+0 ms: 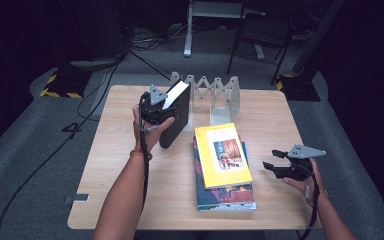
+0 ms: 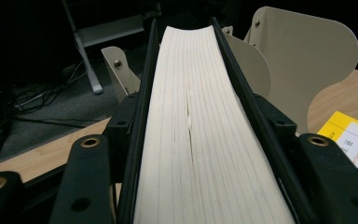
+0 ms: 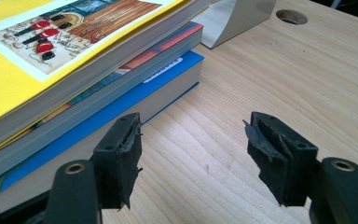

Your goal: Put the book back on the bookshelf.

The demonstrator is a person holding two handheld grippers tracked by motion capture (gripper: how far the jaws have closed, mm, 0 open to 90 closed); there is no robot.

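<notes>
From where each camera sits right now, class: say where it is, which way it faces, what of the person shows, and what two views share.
High view: above the table, facing forward and down; both forearms, left gripper around the upright black book, right gripper open.
Left gripper view: on that gripper, looking along the book's pages between its jaws toward the metal rack.
Right gripper view: low over the table, facing the book stack; jaws apart, nothing between.
Shared: the yellow book.

The big book [image 1: 175, 112] is black with cream pages, the top book [image 1: 222, 155] is yellow with a small picture, the bottom book [image 3: 121, 109] is blue, and the table [image 1: 130, 190] is light brown wood.
</notes>
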